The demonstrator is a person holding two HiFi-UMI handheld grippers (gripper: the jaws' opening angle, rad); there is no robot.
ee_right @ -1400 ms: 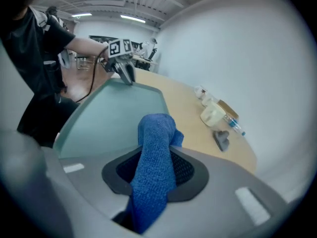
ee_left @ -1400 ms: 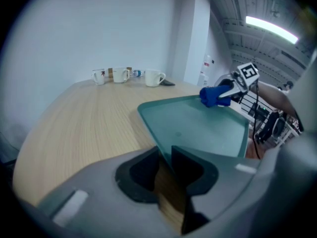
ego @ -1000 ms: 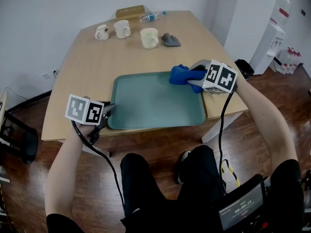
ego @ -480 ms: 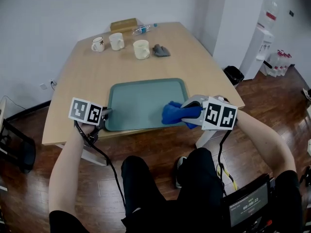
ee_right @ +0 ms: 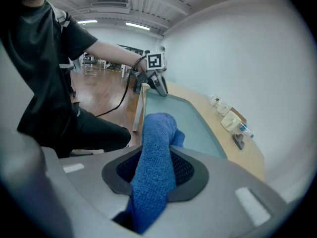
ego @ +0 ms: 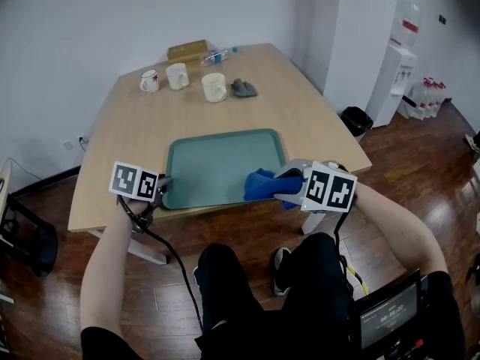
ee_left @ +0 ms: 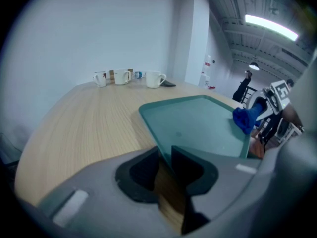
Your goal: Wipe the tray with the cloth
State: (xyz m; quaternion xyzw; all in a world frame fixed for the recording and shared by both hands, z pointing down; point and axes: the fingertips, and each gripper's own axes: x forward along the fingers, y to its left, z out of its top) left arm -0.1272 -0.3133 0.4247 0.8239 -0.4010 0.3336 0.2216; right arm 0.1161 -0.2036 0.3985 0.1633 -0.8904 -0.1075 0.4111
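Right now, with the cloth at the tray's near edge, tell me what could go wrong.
1. The tray lies at the near edge of the table, pinched only at one corner by the left gripper; a hard stroke might swing it or slide it off.
2. The blue cloth is a narrow wad in the right gripper, so passes may leave unwiped strips or snag on the rim.

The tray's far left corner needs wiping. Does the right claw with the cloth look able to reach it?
Probably yes: the tray is bare beyond the right claw's cloth; the left claw grips only its near left corner.
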